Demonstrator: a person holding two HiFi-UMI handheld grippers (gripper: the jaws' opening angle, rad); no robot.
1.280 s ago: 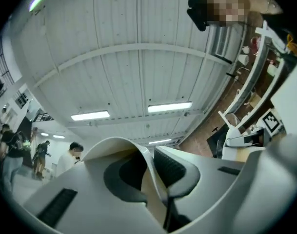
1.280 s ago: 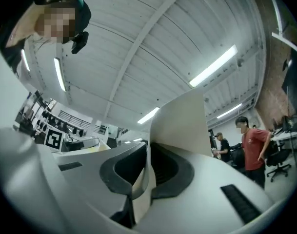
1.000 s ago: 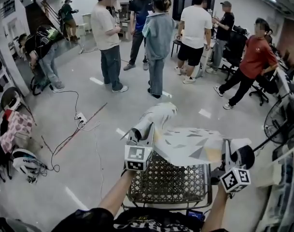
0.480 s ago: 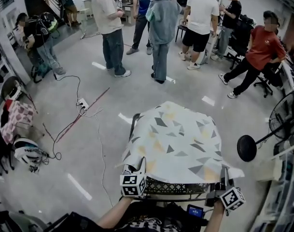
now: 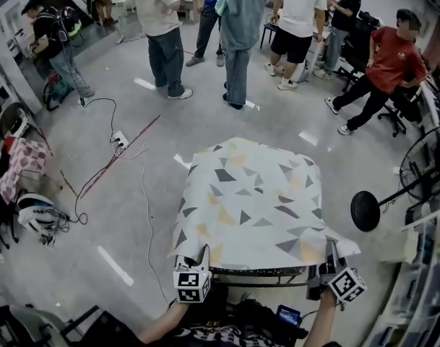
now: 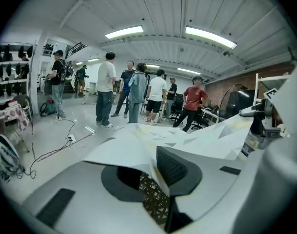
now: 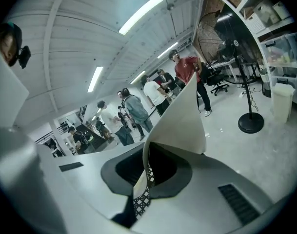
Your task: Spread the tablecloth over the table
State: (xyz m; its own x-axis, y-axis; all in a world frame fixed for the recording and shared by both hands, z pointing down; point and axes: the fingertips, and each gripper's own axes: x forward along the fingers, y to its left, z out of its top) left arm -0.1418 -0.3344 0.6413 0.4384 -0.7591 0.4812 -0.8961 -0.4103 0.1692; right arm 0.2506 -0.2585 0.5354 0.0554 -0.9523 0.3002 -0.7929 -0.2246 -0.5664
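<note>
A white tablecloth [image 5: 248, 204] printed with grey and yellow triangles lies spread over the whole table top, and its far edge hangs down. Only the table's dark mesh near rim [image 5: 266, 272] shows under it. My left gripper [image 5: 193, 264] pinches the cloth's near left corner [image 6: 138, 150] between its pads while its jaws are closing [image 6: 155, 179]. The right gripper [image 5: 328, 263] is shut on the near right corner [image 7: 180, 116], which stands up as a curl out of its jaws [image 7: 146, 172]. Both grippers sit low at the near table edge.
Several people [image 5: 238, 20] stand talking on the floor beyond the table. A black round fan base [image 5: 365, 210] stands to the right of the table, with shelving [image 5: 429, 266] behind it. Cables and a power strip [image 5: 119, 139] lie on the floor at left, near a helmet [image 5: 32, 221].
The cloth billowed out from a bunch above the bare mesh table and settled flat over it. Both grippers came down and back to the near edge with the corners in them.
</note>
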